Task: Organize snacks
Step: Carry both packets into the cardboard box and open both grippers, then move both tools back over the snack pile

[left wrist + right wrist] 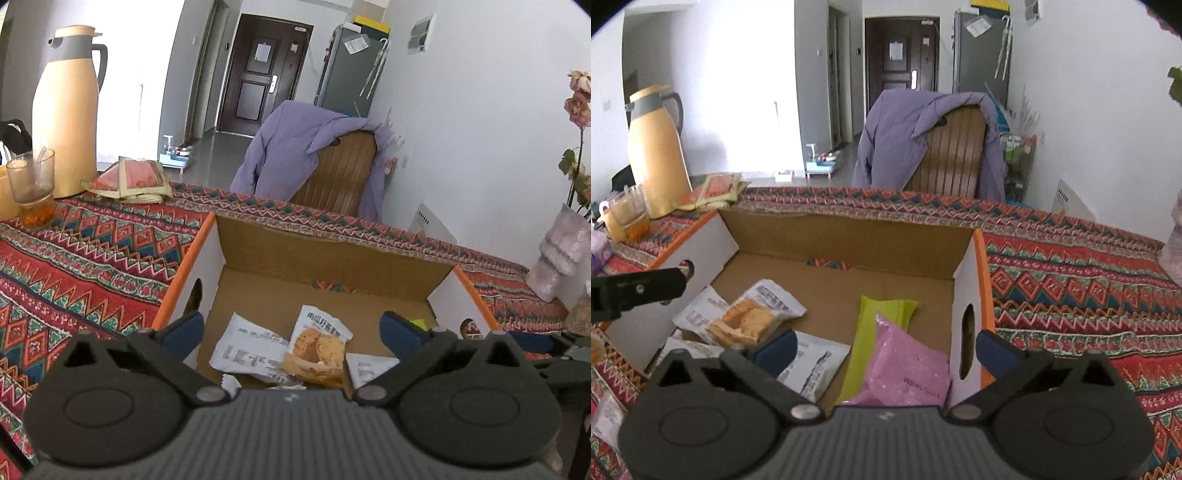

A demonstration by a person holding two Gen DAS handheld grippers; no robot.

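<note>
1. A patterned tablecloth in red, teal and white zigzags covers the table.
2. A tan thermos jug with a grey collar and handle stands upright at the far left.
3. Just beside it is a clear glass holding amber liquid (something orange sits at the bottom).
4. Past the table's far edge, a purple jacket hangs over a wooden chair.
5. A dark door closes the hallway behind.
6. A pale vase stands at the right.
</note>
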